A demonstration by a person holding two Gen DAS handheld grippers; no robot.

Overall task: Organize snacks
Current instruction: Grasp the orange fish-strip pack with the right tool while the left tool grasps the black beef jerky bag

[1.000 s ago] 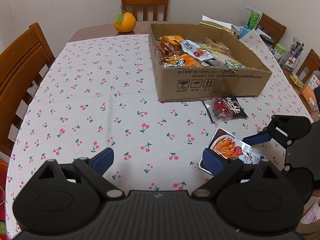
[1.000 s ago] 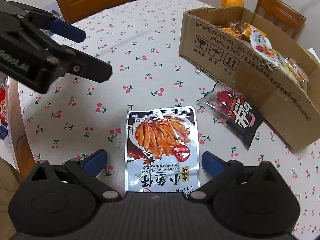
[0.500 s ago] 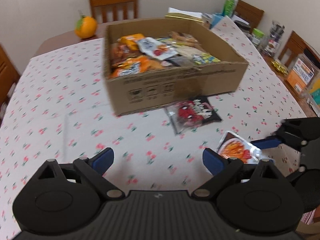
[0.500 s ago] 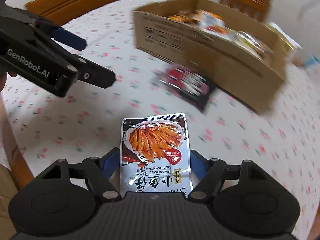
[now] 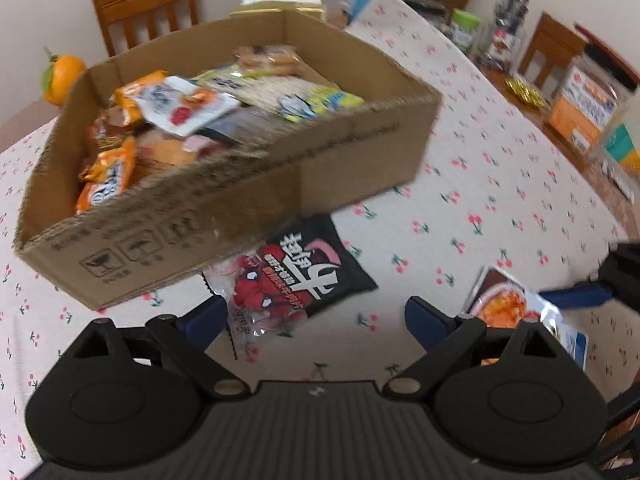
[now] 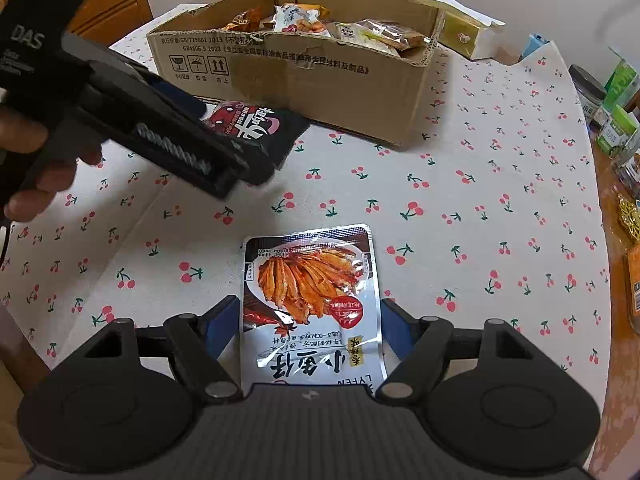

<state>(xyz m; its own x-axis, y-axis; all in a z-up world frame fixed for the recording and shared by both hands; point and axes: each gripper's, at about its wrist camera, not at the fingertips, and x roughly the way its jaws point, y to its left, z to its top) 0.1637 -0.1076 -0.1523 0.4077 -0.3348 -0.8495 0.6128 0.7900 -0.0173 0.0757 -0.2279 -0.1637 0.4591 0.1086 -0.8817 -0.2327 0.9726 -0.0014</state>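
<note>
Hovering left gripper, fingers apart, over black packet.

Glossy foil fish pouch, shiny black plastic packet, matt corrugated cardboard box, cloth-covered bench, wood chair.

The left gripper hangs with its jaws spread wide. The right gripper has its blue fingers pressed against a packet's sides
</note>
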